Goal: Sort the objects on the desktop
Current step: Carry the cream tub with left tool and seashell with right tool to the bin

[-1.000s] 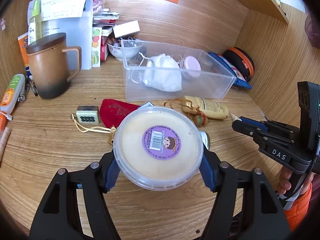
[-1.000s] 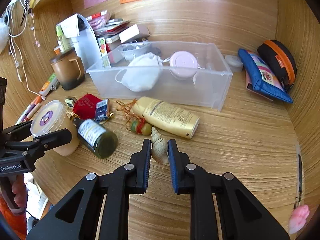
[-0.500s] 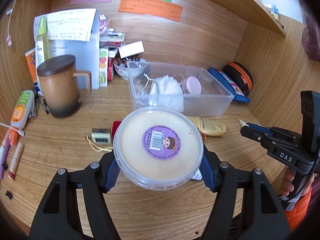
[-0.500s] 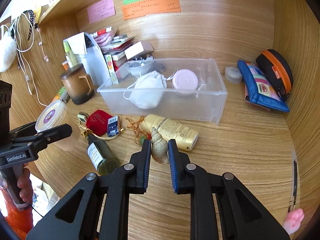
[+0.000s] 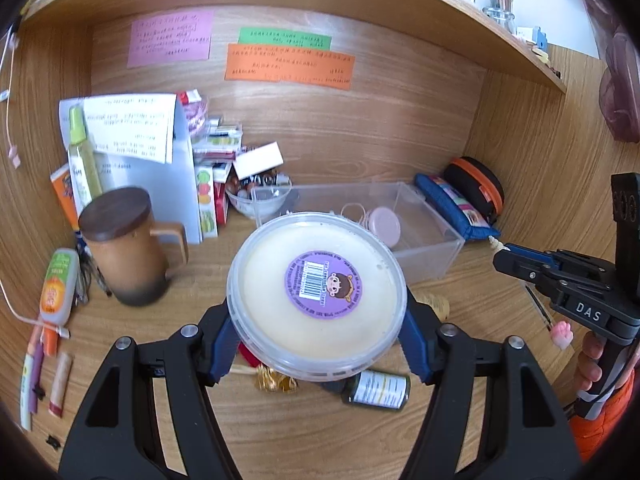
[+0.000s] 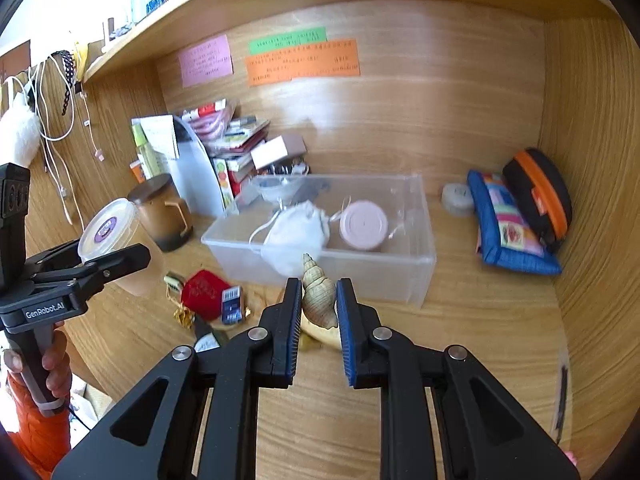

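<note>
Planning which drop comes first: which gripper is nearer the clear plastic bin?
Right, it seems. The right gripper, holding the seashell, hangs just in front of the clear bin. The left gripper, holding the round tub, sits farther back to the left.

The tub (image 5: 317, 295) hides the white pouch (image 6: 294, 236).

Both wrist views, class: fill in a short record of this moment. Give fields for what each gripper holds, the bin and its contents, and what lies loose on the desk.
left gripper: jaws shut on a lidded tub, lifted off the desk
right gripper: jaws shut on a seashell, tip pointing away
bin: clear, open, behind the seashell
in bin: white pouch, pink jar
loose on desk: red pouch, dark bottle
mug: lidded, upright, left of bin
</note>
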